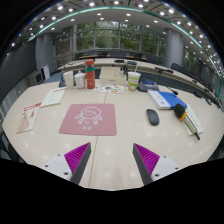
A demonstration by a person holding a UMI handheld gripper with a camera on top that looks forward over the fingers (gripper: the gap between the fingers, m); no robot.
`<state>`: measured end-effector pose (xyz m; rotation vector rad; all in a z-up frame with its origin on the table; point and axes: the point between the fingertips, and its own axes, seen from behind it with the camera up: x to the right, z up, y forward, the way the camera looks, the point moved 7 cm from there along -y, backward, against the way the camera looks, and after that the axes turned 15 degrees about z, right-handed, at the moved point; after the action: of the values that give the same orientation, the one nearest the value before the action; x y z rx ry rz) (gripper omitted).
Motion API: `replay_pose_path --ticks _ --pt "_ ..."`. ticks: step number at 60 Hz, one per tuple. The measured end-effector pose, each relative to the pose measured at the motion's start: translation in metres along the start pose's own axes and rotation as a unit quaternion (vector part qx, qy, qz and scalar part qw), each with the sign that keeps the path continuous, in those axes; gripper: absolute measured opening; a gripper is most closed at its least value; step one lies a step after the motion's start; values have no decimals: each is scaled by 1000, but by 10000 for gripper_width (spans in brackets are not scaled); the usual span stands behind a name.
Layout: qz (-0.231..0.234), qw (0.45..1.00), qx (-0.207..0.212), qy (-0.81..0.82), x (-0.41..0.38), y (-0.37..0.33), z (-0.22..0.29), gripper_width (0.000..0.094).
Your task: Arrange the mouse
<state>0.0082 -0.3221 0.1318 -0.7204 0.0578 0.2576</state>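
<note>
Gripper (112, 160) hovers above the near edge of the light wooden table (118, 140), fingers spread wide, nothing between them; purple pads (76, 156) face each other across a clear gap. The mouse (152, 117), small and dark, lies on bare tabletop ahead and to the right of the fingers, well apart from them. The pink mouse pad (88, 119) sits ahead and slightly left, well apart from the mouse, nothing on it. Just right of the mouse there is a yellow-and-black tool (182, 114) and a blue book (165, 99); farther back a red bottle (90, 74) and a cup (134, 80); papers (30, 116) at left. Task looks not yet started. Risks, as I judge: the mouse is low and rounded, so an off-centre pinch could squirt it sideways or skid it toward the tool; coming in from the right may clip that tool. Dragging rather than lifting could catch on the pad's edge and shift the pad.
</note>
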Motion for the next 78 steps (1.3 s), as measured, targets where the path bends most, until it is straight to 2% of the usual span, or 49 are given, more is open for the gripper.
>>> replay_pose_path --ticks 14,23,33,37,39,42,43,57,64,71,78 --pt "-48 999 20 14 152 68 22 849" --pt "-54 998 27 6 215 118 47 846" --pt "-44 999 25 9 253 167 64 770" --pt "-29 999 30 21 256 178 66 702" --pt "-24 999 33 26 258 180 67 638" --pt "-32 999 36 16 262 182 68 484" --pt "-30 999 39 14 262 182 68 470" --pt "-27 999 34 10 262 181 68 352" --pt "-36 999 29 10 261 179 69 332" --pt "-52 997 59 7 245 153 97 332" --pt "-37 994 101 11 193 118 140 331"
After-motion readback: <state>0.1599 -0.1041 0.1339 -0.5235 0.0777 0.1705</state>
